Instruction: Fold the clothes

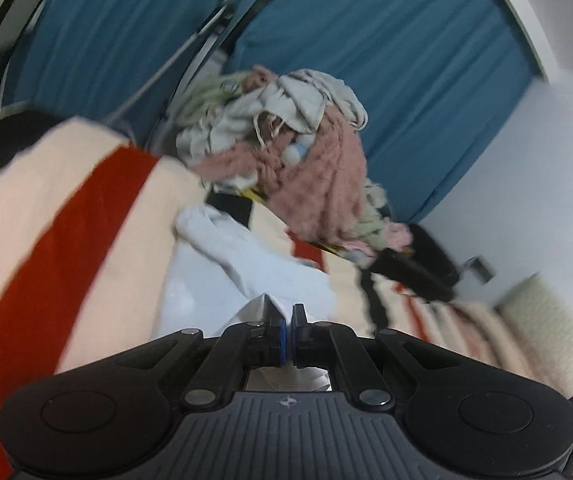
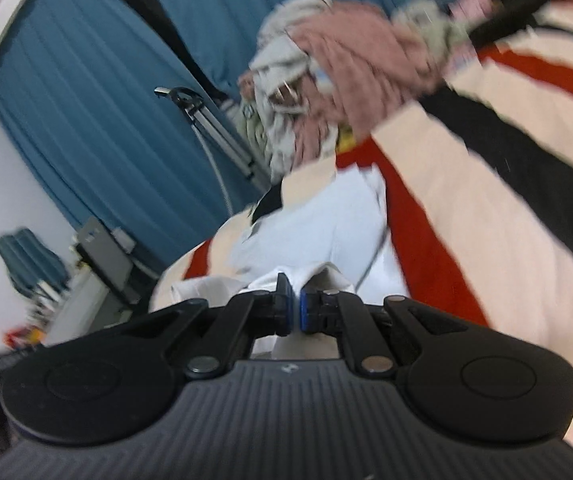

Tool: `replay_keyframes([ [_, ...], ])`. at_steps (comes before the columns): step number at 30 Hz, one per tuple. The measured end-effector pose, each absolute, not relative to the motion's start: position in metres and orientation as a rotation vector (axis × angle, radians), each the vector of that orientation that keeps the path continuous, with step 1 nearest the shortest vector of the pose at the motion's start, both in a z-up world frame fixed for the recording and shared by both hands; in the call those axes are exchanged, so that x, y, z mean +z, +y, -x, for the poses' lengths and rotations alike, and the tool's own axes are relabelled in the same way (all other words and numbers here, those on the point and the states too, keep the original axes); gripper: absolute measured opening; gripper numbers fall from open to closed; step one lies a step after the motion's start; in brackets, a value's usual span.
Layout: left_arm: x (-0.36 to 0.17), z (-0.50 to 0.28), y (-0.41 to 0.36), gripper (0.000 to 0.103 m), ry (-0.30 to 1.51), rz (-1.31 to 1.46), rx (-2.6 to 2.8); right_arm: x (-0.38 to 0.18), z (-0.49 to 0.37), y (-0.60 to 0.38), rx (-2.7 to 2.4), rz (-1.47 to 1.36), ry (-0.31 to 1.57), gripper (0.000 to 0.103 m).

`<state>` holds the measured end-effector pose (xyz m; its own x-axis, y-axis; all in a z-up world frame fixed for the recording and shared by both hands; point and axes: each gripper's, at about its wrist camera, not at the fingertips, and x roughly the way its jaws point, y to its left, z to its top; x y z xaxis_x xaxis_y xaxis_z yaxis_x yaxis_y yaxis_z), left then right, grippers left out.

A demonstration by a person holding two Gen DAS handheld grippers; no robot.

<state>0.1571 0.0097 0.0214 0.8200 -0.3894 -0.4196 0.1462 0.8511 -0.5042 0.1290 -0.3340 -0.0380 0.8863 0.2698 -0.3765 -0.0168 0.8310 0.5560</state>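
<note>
A white garment (image 1: 246, 264) lies on a cream blanket with red and black stripes (image 1: 86, 208). My left gripper (image 1: 289, 314) is shut on an edge of the white garment, with cloth pinched between its jaws. In the right wrist view the same white garment (image 2: 326, 232) stretches ahead of my right gripper (image 2: 295, 292), which is shut on another edge of it. Both views are blurred and tilted.
A pile of pink, beige and greenish clothes (image 1: 286, 144) sits on the blanket beyond the garment, also in the right wrist view (image 2: 346, 68). Blue curtains (image 1: 406, 60) hang behind. A black object (image 1: 418, 268) lies right of the pile. A metal stand (image 2: 206, 120) and a desk with clutter (image 2: 98, 256) stand at left.
</note>
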Motion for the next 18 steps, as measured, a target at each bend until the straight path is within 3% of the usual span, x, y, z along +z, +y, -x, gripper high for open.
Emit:
replay_keyframes([
  [9,-0.065,-0.233,-0.017,0.003,0.625,0.281,-0.235,-0.102,-0.193,-0.320,0.132,-0.380,0.510,0.008],
  [15,-0.079,-0.240,-0.017,0.006,0.669,0.229,-0.237,-0.114,-0.203,-0.308,0.116,-0.313,0.567,0.012],
  [17,-0.071,-0.231,-0.016,0.020,0.659,0.221,-0.240,-0.109,-0.200,-0.309,0.124,-0.328,0.577,0.034],
  [18,-0.067,-0.226,-0.017,0.036,0.652,0.213,-0.246,-0.105,-0.196,-0.309,0.124,-0.334,0.565,0.067],
])
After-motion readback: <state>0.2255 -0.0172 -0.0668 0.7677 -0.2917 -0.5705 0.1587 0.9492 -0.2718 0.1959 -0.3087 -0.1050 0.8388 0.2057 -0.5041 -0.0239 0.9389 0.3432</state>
